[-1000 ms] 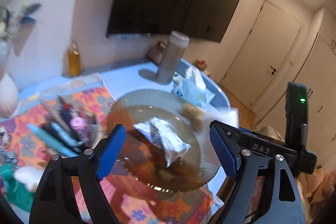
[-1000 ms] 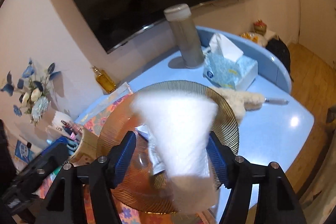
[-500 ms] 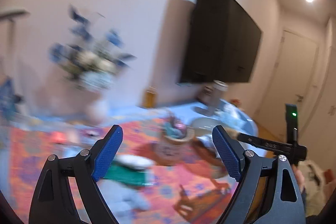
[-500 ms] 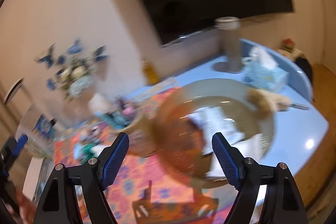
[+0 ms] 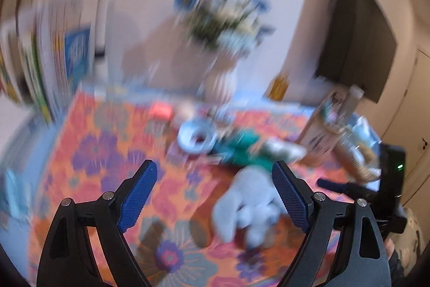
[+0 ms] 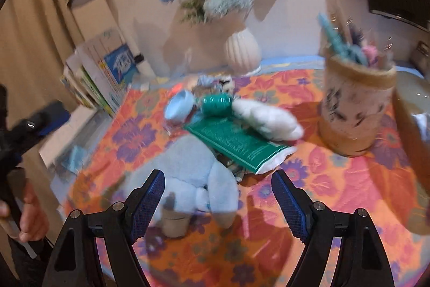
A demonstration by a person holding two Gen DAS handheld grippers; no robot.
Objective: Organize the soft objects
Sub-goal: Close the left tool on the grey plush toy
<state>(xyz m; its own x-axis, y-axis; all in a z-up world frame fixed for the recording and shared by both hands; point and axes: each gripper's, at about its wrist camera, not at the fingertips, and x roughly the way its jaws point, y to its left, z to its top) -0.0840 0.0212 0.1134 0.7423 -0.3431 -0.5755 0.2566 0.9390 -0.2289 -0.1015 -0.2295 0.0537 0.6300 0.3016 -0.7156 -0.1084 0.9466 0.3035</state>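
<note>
**Both grippers hang empty over a flowered cloth strewn with soft toys**

The left gripper and the right gripper each have their blue-padded fingers spread wide, with nothing pinched between them. Both point down at a worktop covered by an orange and purple flowered cloth.

A pale blue plush toy lies on the cloth just ahead of the right gripper, its lower part showing between the spread fingers without touching either pad. In the left wrist view, which is badly blurred, the same toy sits towards the right finger. Behind it lies a green tube, and a white plush piece rests against the tube's far end. A light blue ring-shaped item sits just beside the tube's cap.

A cup of pens stands to the right on the cloth. A white ribbed vase of blue and cream flowers stands at the back by the wall. A hand holding the other gripper shows at the left edge of the right wrist view.
</note>
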